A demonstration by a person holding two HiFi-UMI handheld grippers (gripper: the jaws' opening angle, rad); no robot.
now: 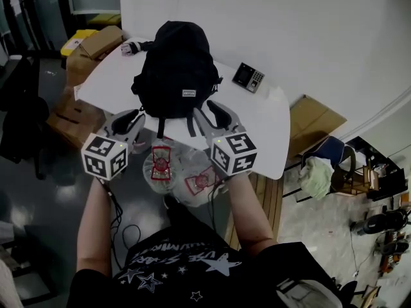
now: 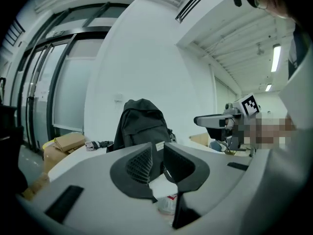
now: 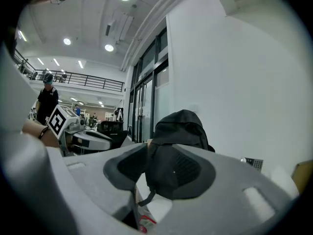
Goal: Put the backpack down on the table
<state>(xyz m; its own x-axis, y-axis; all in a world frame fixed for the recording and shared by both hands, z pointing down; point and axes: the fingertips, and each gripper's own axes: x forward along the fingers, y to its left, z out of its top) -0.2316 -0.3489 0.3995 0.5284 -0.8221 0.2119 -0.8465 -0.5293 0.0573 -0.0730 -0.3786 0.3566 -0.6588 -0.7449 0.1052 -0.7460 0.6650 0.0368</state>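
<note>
A black backpack [image 1: 176, 63] stands upright on the white table [image 1: 257, 117], with two straps hanging over the near edge. It also shows in the left gripper view [image 2: 142, 124] and in the right gripper view [image 3: 181, 126]. My left gripper [image 1: 133, 117] hovers at the table's front edge, left of the straps and apart from the bag. Its jaws [image 2: 157, 151] stand a narrow gap apart with nothing between them. My right gripper [image 1: 209, 111] is at the front edge, right of the straps. It [image 3: 145, 153] is partly open and holds nothing.
A dark keypad device [image 1: 248, 77] lies on the table to the right of the bag, and a small folded umbrella [image 1: 131, 47] at the back left. Cardboard boxes [image 1: 96, 43] stand beyond the table's left end. A clear plastic bag [image 1: 173, 169] sits below the front edge.
</note>
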